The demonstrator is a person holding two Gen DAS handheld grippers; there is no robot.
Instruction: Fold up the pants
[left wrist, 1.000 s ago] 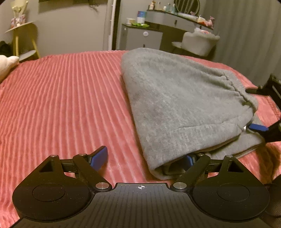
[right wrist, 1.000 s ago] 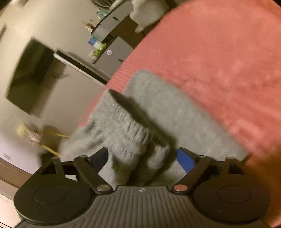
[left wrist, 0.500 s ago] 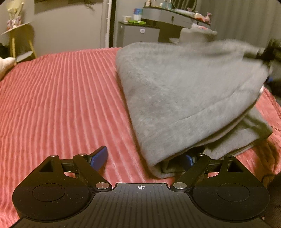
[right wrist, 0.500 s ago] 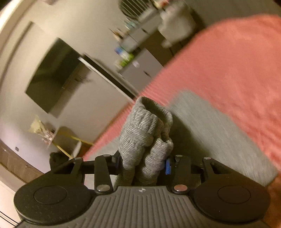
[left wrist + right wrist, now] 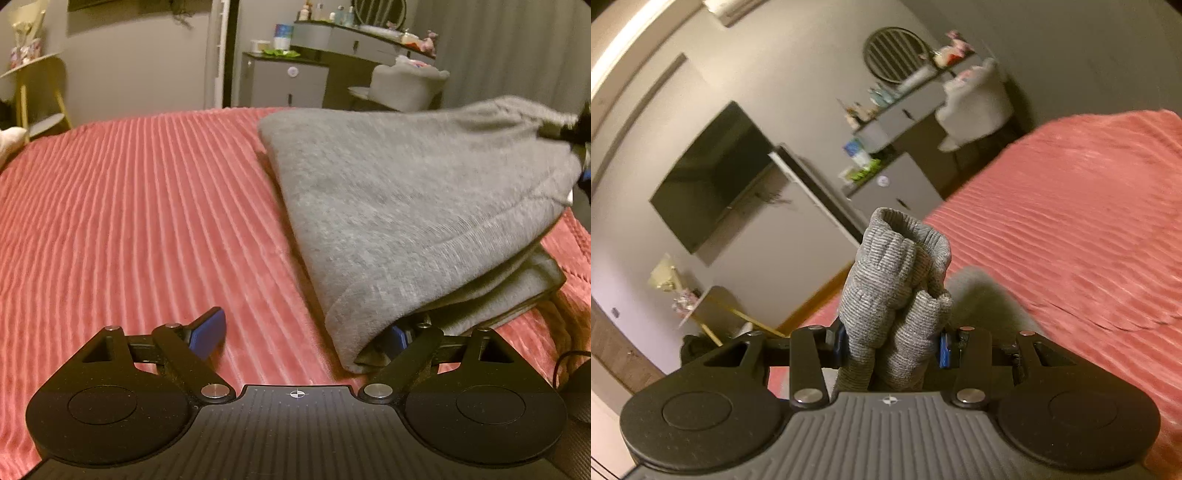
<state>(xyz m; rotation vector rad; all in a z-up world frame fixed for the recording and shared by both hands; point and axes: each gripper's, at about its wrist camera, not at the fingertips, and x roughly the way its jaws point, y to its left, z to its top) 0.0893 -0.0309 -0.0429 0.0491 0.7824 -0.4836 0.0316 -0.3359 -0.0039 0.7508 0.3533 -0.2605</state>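
Grey fleece pants (image 5: pixel 406 206) lie folded on the right half of a red ribbed blanket (image 5: pixel 129 221). My left gripper (image 5: pixel 303 330) is open and low at the pants' near corner: its right finger (image 5: pixel 397 338) is tucked under the fold, its left finger (image 5: pixel 208 328) rests over bare blanket. My right gripper (image 5: pixel 892 345) is shut on the bunched ribbed waistband (image 5: pixel 897 266), which stands up between the pads. In the left wrist view that waistband end (image 5: pixel 524 114) is raised off the bed at the far right, while the lower layer (image 5: pixel 517 284) stays flat.
Beyond the bed stand a grey dresser (image 5: pixel 284 81) with bottles on top, a pale upholstered chair (image 5: pixel 406 85) and a yellow side table (image 5: pixel 40 88). A dark TV (image 5: pixel 713 173) hangs on the wall. The blanket's left half (image 5: pixel 110 258) is bare.
My right gripper closed on the waistband and rose, rolling as it went, lifting the pants' right end off the bed. My left gripper stayed open at the near corner.
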